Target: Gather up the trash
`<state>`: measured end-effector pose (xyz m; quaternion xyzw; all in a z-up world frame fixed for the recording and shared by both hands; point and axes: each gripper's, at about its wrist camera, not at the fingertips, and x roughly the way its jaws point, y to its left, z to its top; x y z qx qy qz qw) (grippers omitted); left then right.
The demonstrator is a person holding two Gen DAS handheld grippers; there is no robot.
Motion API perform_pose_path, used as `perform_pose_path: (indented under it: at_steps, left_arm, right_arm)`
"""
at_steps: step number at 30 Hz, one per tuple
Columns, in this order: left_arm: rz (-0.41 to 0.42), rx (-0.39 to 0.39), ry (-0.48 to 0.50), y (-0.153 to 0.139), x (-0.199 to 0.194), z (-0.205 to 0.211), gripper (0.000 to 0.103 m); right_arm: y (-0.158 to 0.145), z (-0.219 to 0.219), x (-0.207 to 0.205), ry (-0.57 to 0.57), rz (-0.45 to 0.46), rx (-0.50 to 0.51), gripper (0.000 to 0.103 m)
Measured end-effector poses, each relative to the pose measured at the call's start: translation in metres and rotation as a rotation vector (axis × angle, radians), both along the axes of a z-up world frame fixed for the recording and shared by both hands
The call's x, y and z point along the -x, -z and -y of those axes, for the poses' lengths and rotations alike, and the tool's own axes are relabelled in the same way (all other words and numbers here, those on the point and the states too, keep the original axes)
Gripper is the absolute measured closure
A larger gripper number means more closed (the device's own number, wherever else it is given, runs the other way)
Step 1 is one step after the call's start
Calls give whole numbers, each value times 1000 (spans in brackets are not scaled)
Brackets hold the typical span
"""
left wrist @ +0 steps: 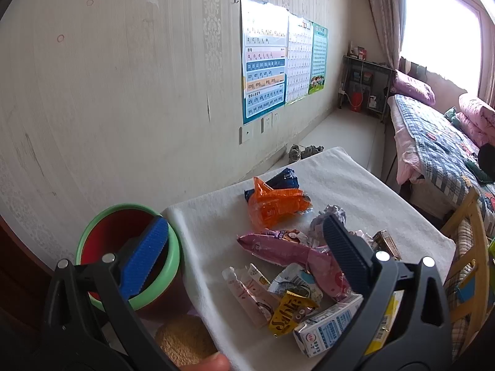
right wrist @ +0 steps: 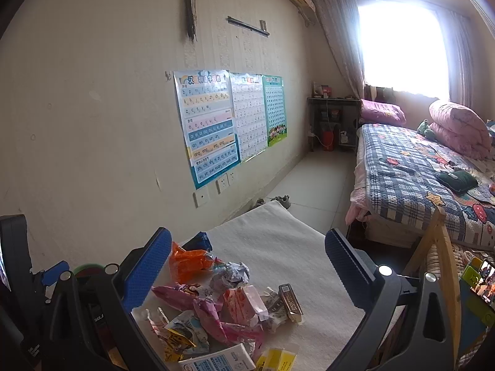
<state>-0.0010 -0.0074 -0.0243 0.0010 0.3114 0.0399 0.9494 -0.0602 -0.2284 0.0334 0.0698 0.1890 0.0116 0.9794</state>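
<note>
Window [right wrist: 402, 46] glare blown out (daylight); fisheye edges warped.

My left gripper [left wrist: 244, 244] has a black plastic frame with triangular cut-outs, round silver screws [left wrist: 382, 256] at the finger pivots, and blue ribbed pads [left wrist: 144, 259]. My right gripper [right wrist: 247, 266] is built the same: black frame, silver screws [right wrist: 384, 269], blue textured pads [right wrist: 145, 273]. Below the left frame, my bare fingertip [left wrist: 207, 363] shows.

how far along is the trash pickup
Barely started. Done: nothing visibly; what shows of the bin looks empty. In hand: nothing; left gripper and right gripper have open jaws. Left: orange wrapper, pink wrapper, milk carton on the table.
</note>
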Motion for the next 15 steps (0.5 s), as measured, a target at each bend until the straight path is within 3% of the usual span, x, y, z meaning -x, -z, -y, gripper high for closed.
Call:
perform_pose_path:
  at_steps: [15]
  left_arm:
    - [0, -8, -8, 1, 1, -2, 5]
  right_arm:
    - [2, 2, -2, 3, -13, -3, 7]
